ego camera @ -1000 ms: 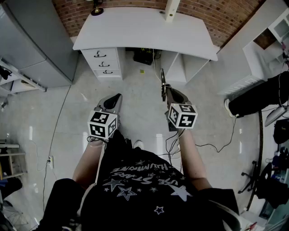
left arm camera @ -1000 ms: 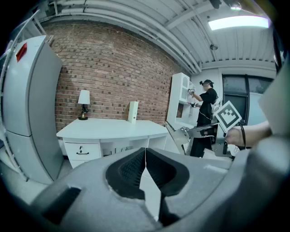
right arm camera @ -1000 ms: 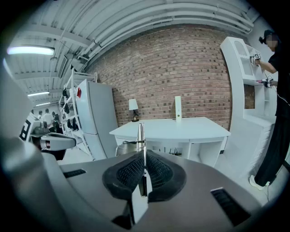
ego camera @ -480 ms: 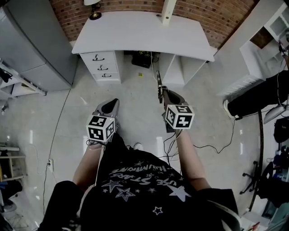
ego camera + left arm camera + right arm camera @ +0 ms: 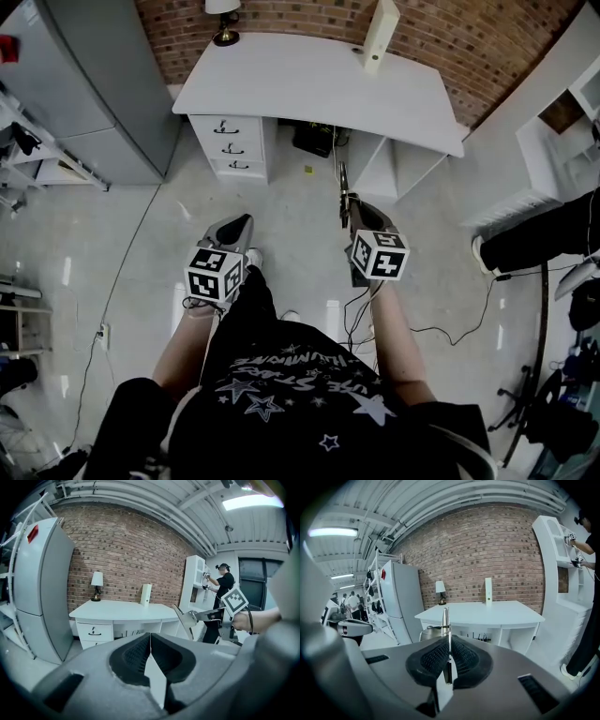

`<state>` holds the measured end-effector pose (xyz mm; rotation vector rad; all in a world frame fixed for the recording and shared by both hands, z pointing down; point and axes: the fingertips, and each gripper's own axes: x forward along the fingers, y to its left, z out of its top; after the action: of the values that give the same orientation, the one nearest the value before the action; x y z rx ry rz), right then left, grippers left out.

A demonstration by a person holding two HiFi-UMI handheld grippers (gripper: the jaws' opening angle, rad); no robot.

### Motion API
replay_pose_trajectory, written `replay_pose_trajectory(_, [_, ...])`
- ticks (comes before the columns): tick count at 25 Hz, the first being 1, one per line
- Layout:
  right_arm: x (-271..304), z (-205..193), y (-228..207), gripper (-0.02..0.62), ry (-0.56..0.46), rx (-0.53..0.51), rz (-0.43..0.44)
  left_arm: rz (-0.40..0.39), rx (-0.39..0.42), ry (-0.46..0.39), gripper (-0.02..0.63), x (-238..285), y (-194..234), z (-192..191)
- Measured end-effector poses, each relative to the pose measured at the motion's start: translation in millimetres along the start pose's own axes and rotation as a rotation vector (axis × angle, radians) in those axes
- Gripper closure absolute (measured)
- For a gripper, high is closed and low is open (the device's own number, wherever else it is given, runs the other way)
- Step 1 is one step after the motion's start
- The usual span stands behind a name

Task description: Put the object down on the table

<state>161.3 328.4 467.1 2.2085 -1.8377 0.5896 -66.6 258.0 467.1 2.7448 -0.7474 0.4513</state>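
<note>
My right gripper (image 5: 355,208) is shut on a thin metal tool (image 5: 343,190) that sticks out past its jaws toward the white desk (image 5: 319,80). In the right gripper view the tool (image 5: 446,620) stands upright between the pads, in front of the desk (image 5: 487,611). My left gripper (image 5: 241,225) is shut with nothing in it, held level with the right one over the floor. From the left gripper view the tool (image 5: 186,619) shows at the right, in the right gripper (image 5: 213,616), short of the desk (image 5: 122,611).
On the desk's far edge stand a lamp (image 5: 223,23) and a white upright box (image 5: 379,36). Drawers (image 5: 232,150) sit under its left side. A grey fridge (image 5: 84,84) is on the left, and a person (image 5: 553,230) and white shelves are on the right. Cables (image 5: 441,305) trail on the floor.
The desk has shifted lower and rightward in the head view as the head camera moved. Both grippers stay shut in much the same pose, the right still holding the metal tool.
</note>
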Motion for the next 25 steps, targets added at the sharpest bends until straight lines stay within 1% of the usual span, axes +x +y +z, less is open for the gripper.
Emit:
replay_pose_trajectory(5, [36,10,8,0.585,0.024,-0.005,0.011,0.003,-0.026,0.000,0.584,18,35,7])
replay_pose_trajectory(12, [115,39,10,0.585,0.056,-0.012,-0.004,-0.014,-0.054,-0.001,0.584,73,105,35])
replay_pose_trajectory(18, [199,78,14,0.586,0.088,-0.042,-0.024,-0.034,-0.029,0.017,0.584,128,174,69])
replay_pose_trajectory(22, [245,108,24,0.586,0.080,-0.047,-0.022,-0.038,-0.044,0.022,0.584,153,219,88])
replay_pose_trajectory(25, [278,126,32,0.584,0.083,-0.056,-0.025,-0.046,-0.035,0.024,0.584,168,247,100])
